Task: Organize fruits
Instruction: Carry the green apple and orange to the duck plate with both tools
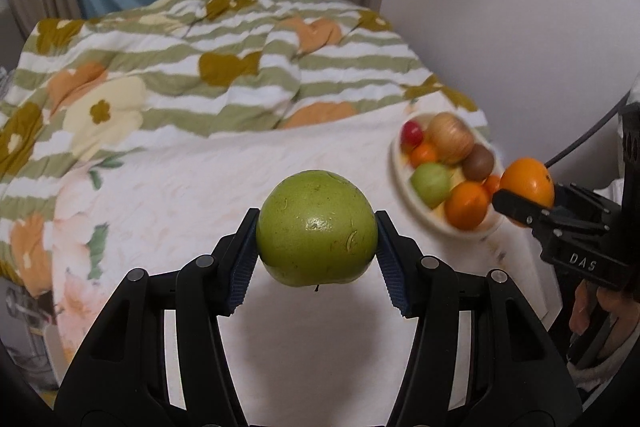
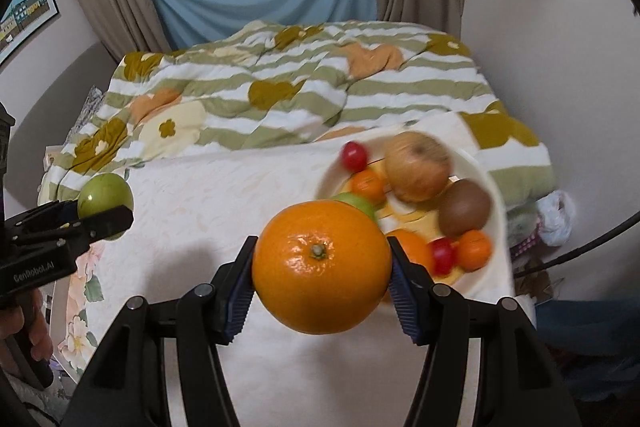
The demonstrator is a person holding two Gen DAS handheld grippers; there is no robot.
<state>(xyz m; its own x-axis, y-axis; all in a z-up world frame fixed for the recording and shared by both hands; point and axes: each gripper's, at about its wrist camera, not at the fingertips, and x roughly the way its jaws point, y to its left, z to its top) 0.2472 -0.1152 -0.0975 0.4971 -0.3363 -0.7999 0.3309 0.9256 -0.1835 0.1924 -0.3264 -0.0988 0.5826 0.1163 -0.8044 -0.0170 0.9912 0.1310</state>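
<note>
Green apple [image 1: 316, 233] clamped in my left tool [image 1: 316, 247], orange [image 2: 322, 267] clamped in my right tool [image 2: 322, 279], both up off the bed left of the bowl [image 2: 490, 187]. Round skins, narrow pad contact: either could probably slip if jolted.

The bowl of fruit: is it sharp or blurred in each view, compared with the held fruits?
Left wrist view: the bowl is slightly smeared, the green apple sharp. Right wrist view: the bowl is more blurred, the orange crisp with glare spots.
</note>
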